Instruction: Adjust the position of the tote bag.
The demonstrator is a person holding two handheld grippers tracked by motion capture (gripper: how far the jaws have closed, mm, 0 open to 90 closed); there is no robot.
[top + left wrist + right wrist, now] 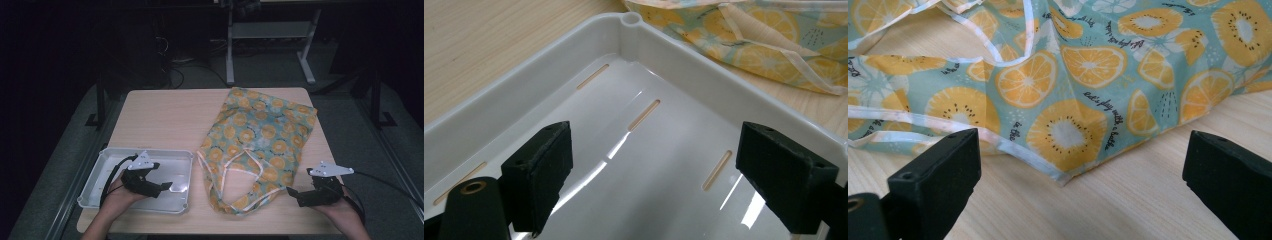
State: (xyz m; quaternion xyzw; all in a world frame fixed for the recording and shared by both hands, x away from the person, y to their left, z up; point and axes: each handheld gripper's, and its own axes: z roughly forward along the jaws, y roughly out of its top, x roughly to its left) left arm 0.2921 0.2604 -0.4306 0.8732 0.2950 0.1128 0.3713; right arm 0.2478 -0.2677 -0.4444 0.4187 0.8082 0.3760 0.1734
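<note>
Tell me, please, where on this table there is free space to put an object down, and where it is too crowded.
Free: the bare wood behind the white tray, left of the fruit-print bag, and the tray's own floor. A narrow strip lies between bag and right edge. Crowded: the near edge, where the left gripper hangs over the tray and the right gripper almost meets the bag.

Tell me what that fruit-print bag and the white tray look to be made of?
The bag looks like thin woven fabric, matte: it lies limp and creased, with pale stitched binding along its edges and handles. The tray looks like moulded plastic, white and glossy: its floor mirrors the ceiling lights, its corners are rounded, and narrow slots are cut through the bottom. Both are judged by look alone.
</note>
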